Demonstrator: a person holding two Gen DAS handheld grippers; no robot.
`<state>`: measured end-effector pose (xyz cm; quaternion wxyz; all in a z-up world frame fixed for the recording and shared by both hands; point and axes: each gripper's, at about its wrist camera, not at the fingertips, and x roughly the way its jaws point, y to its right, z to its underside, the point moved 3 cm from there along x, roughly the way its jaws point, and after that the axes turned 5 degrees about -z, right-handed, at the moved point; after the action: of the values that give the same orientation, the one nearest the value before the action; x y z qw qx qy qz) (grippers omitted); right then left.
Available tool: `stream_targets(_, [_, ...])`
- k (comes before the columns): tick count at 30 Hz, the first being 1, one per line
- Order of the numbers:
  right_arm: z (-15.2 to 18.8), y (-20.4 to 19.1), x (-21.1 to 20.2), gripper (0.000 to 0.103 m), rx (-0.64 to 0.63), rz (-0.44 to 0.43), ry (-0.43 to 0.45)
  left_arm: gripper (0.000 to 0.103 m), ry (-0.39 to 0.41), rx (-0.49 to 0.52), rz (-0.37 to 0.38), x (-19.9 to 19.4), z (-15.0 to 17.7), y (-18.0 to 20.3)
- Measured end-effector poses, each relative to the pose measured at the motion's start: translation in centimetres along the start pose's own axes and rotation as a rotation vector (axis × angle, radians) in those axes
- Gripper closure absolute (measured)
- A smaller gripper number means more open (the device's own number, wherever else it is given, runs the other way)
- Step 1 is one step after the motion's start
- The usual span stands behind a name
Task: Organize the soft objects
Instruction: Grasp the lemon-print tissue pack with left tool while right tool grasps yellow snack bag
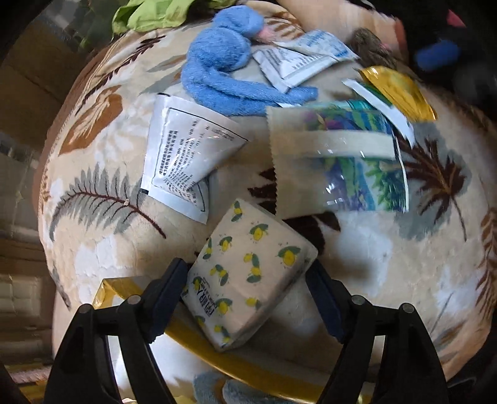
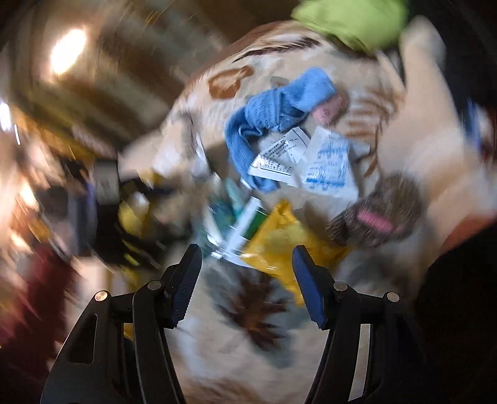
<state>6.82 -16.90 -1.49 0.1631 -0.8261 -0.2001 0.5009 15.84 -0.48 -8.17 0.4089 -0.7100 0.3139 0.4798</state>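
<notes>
On the leaf-patterned blanket, a small tissue pack printed with lemons sits squeezed between the two fingers of the left gripper, one pad against each side, so that gripper is closed on it. The pack is tilted, one corner pointing down over a gold tray whose edge shows under the fingers. Just beyond the pack lie a white sachet with black print and a clear bag with tropical colours, side by side. Further back, a blue towel is bunched up, with two more white packets touching it, and a gold wrapper rests by the clear bag. A green cloth lies at the far edge.

The right gripper hangs above the same spread, fingers wide apart and holding nothing, with a yellow packet just ahead of them. That view is badly blurred.
</notes>
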Motion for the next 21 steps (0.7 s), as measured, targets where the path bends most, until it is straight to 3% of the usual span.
stream_targets(3, [0.6,-1.5,0.9,0.042,-0.208,0.109,-0.069,0.024,0.006,-0.062,0.035,-0.1,-0.3,-0.4])
stream_targets(5, [0.7,-1.5,1.1,0.042,-0.278,0.16,-0.077,0.025,0.016,-0.092,0.088,-0.4,-0.5,-0.4])
stream_targets(7, [0.5,-0.7,1.4,0.042,-0.263,0.141,-0.082,0.025,0.007,-0.121,0.167,-0.3,-0.5,0.1])
stream_targets(11, [-0.3,1.1,3.0,0.042,-0.253,0.133,-0.152,0.025,-0.006,-0.073,0.107,0.4,-0.6,1.0])
stream_targets(21, [-0.7,2.4,4.5,0.042,-0.214,0.075,-0.196,0.023,-0.017,-0.08,0.1,0.5,-1.0,1.7])
